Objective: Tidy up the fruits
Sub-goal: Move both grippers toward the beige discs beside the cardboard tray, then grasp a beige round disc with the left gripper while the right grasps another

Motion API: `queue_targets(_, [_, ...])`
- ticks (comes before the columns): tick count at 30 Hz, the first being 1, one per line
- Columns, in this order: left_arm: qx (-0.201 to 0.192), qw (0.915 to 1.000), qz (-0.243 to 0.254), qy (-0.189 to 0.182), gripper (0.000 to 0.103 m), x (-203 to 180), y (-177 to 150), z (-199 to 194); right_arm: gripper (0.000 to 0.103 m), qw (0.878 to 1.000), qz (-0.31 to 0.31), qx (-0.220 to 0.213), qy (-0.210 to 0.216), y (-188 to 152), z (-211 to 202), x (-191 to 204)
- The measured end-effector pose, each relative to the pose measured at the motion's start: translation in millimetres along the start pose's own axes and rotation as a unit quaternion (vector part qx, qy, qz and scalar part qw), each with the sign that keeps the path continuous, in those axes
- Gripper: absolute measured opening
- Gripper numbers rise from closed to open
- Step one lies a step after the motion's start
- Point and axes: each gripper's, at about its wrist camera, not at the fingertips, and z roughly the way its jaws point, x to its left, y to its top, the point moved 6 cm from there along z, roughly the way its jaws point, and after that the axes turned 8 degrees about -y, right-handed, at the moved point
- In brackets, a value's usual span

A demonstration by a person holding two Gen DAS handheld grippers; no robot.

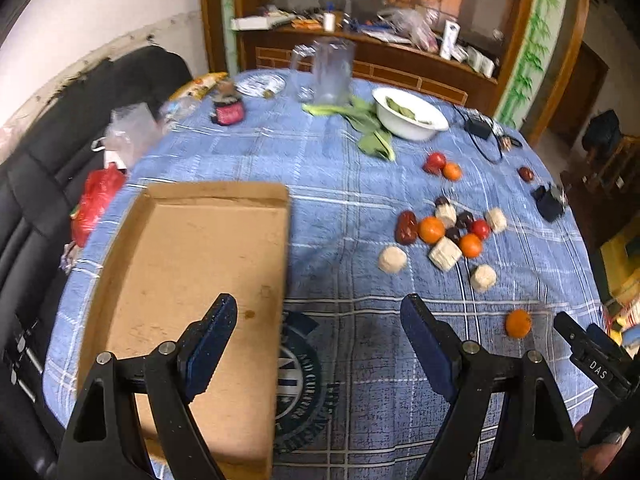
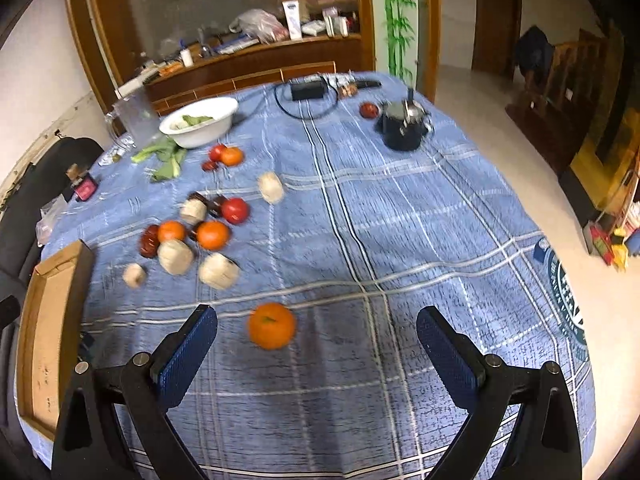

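While both tongs hang spread and empty, we aim the right tongs [image 2: 316, 320] at the lone orange [image 2: 272, 325] on the surface [image 2: 400, 208]; centring it between the fingers before closing seems wise, cardboard tray [image 1: 192, 248] waiting under the left tongs [image 1: 320, 316].

White bowl [image 1: 412, 114] holding what look like leaves, beside clear pitcher [image 1: 332, 70]

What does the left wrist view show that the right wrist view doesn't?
Only the left wrist view shows the whole inside of the cardboard tray, empty, and the right gripper at the edge. Only the right wrist view shows floor beyond the table and the right gripper's open jaws near the lone orange. Both show the fruit cluster and white bowl.
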Motion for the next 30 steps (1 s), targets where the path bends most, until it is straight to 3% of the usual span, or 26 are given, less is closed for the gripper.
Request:
queue_targets(6, [0.033,0.9972,0.031,-0.06,0.083,-24.1,13.6,51.2,0.1,0.996,-0.058,0.003,0.061,9.8,14.8,35.3])
queue_targets(11, [0.069,0.9918,0.062,-0.088,0.066,-43.7,23.3,100.8,0.081,0.989,-0.107,0.015,0.099,21.1,40.4,73.6])
queue_targets(21, [0.115,0.9858,0.093,-0.08,0.054,-53.8,19.4,155.9,0.074,0.983,-0.15,0.039,0.098,22.1,84.8,100.6])
queue_targets(24, [0.107,0.9864,0.109,-0.062,0.03,-55.1,19.1,155.5,0.062,0.982,-0.159,0.044,0.097,20.0,88.7,103.9])
queue_targets(28, [0.101,0.9871,0.1,-0.074,0.029,-52.9,18.4,152.2,0.04,0.981,-0.163,0.038,0.099,20.4,87.7,108.3])
queue_targets(30, [0.098,0.9881,0.091,-0.076,0.029,-50.4,17.4,147.4,0.04,0.981,-0.161,0.039,0.104,20.0,84.5,110.3])
